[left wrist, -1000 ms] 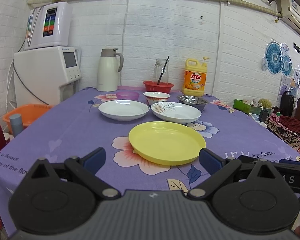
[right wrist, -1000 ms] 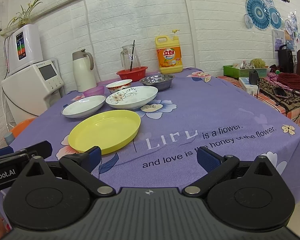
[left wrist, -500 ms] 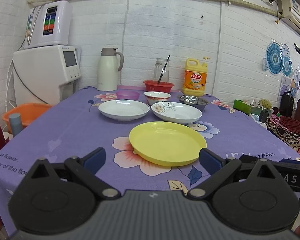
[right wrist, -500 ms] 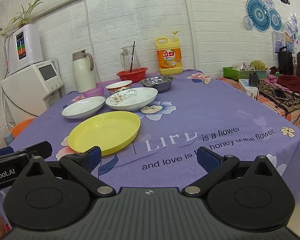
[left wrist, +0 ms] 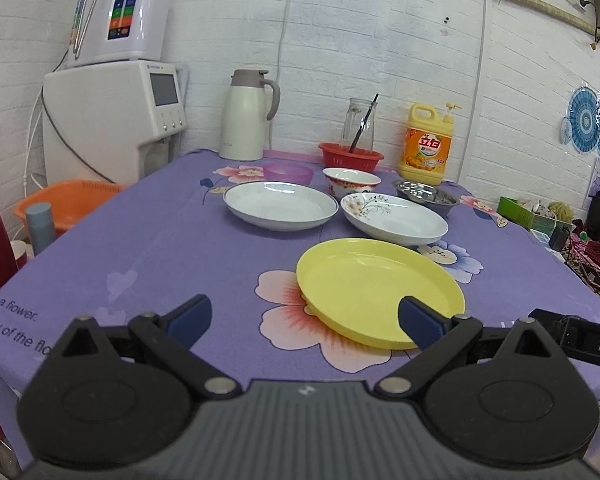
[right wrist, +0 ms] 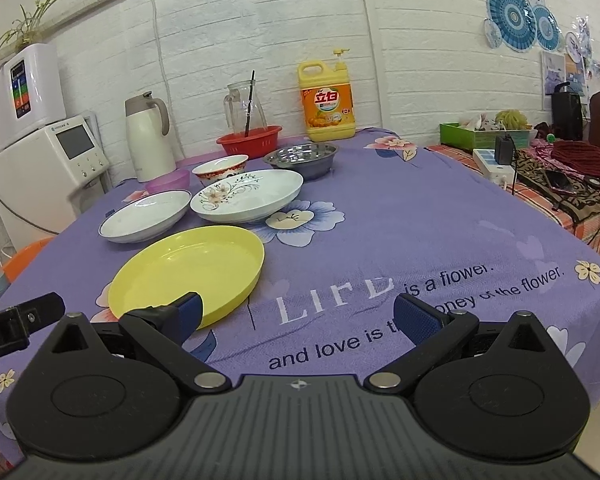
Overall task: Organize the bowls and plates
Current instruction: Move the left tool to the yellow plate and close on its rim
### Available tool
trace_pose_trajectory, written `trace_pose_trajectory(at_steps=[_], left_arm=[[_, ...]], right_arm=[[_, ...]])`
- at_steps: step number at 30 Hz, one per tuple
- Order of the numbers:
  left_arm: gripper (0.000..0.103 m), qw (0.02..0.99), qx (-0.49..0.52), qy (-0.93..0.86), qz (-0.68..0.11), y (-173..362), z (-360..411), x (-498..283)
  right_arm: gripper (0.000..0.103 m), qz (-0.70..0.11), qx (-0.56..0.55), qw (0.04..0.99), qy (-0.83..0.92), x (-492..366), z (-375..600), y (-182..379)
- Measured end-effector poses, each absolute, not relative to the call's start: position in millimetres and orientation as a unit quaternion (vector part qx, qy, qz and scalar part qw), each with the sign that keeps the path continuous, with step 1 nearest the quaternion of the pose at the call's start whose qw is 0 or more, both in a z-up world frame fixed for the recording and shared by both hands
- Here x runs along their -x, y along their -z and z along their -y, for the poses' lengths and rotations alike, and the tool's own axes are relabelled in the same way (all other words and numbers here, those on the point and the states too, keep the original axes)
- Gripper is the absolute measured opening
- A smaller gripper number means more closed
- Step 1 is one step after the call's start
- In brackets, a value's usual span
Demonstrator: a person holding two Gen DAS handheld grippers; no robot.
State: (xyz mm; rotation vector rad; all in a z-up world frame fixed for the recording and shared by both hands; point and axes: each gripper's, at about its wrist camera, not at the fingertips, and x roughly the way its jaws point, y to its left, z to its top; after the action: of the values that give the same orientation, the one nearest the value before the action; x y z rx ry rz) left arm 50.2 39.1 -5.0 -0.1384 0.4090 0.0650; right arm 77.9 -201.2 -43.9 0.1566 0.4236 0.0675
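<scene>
A yellow plate (left wrist: 376, 284) (right wrist: 188, 268) lies nearest on the purple floral tablecloth. Behind it sit a plain white plate (left wrist: 280, 205) (right wrist: 146, 216) and a flowered white plate (left wrist: 394, 218) (right wrist: 248, 194). Further back are a red-patterned bowl (left wrist: 351, 181) (right wrist: 220, 168), a steel bowl (left wrist: 426, 196) (right wrist: 300, 156) and a small purple bowl (left wrist: 288, 172) (right wrist: 168, 180). My left gripper (left wrist: 304, 318) is open and empty, near the yellow plate's front edge. My right gripper (right wrist: 298, 314) is open and empty, just right of that plate.
At the back stand a white thermos jug (left wrist: 246, 114), a red basket (left wrist: 350, 156) with a glass jar, and a yellow detergent bottle (left wrist: 426, 144). A water dispenser (left wrist: 112, 120) and an orange basin (left wrist: 68, 204) are left of the table. Cluttered side table (right wrist: 540, 160) at right.
Both grippers have moved forward and to the left over the table; the plates look larger and closer. Both stay open and empty.
</scene>
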Motion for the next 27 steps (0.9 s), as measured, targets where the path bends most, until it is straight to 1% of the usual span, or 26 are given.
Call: trace_pose_trajectory(at_steps=[9,14,19,27], left_arm=[[0.099,0.975,0.061,-0.027,-0.21,-12.5,-46.4,-85.7],[0.099,0.966,0.071,-0.029,-0.249,-6.8,-58.8,-116.2],[0.099,0.959,0.081,-0.015,-0.272,4.5,-66.9,-145.5],[0.099,0.949,0.063,-0.012,-0.31,20.6,-57.0,-198.4]], right_arm=[[0.103,-0.221,-0.041,0.974,-0.031,-110.0,187.6,29.3],[0.103,-0.211,-0.032,0.974,-0.077,-131.4,184.9,30.4],[0.103,-0.251,-0.047,0.957,-0.139,-170.6,180.3,42.0],[0.103,-0.292,-0.031,0.946,-0.138,-211.4,170.2,57.2]])
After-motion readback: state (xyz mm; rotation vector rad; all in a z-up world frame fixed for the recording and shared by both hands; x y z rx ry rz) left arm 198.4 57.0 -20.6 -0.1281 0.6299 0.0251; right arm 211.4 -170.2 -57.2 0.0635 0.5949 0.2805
